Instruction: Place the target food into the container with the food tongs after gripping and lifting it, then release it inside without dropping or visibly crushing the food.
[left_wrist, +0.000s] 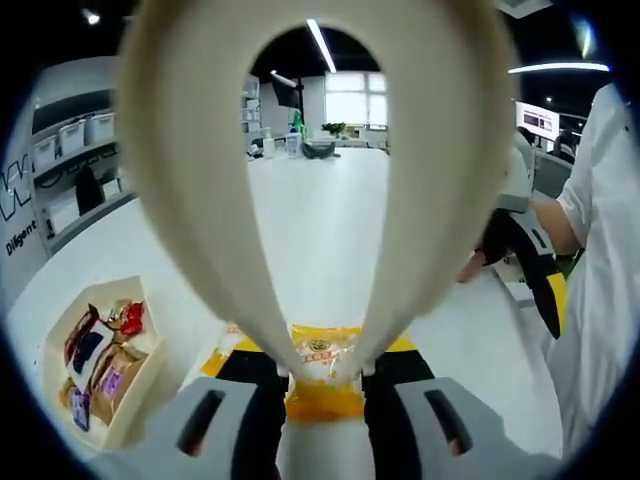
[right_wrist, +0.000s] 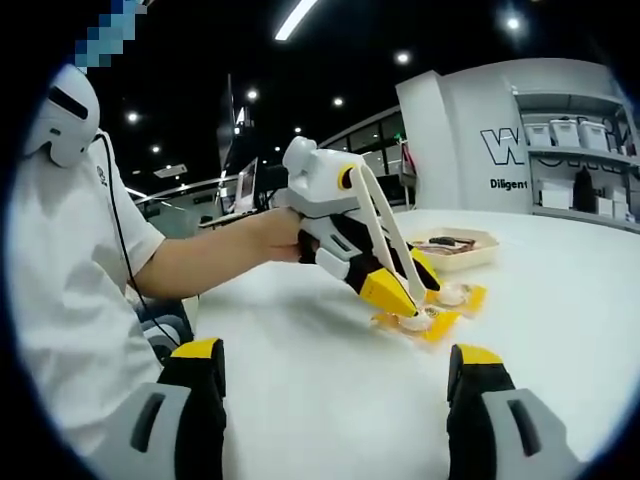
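In my left gripper view, my left gripper holds a pair of cream plastic food tongs, whose two broad arms rise and loop across the frame; the jaws are clamped on the tongs' handle end. Between the tong tips sits a yellow-orange packaged snack lying on the white table; the tips touch its top, and whether it is off the surface I cannot tell. At lower left, well apart from the snack, a shallow cream tray holds several wrapped snacks. In my right gripper view, my right gripper hangs over bare table with its jaws spread wide, holding nothing. The same view shows the left gripper angled down with the tong tips on the yellow packet, the tray behind it.
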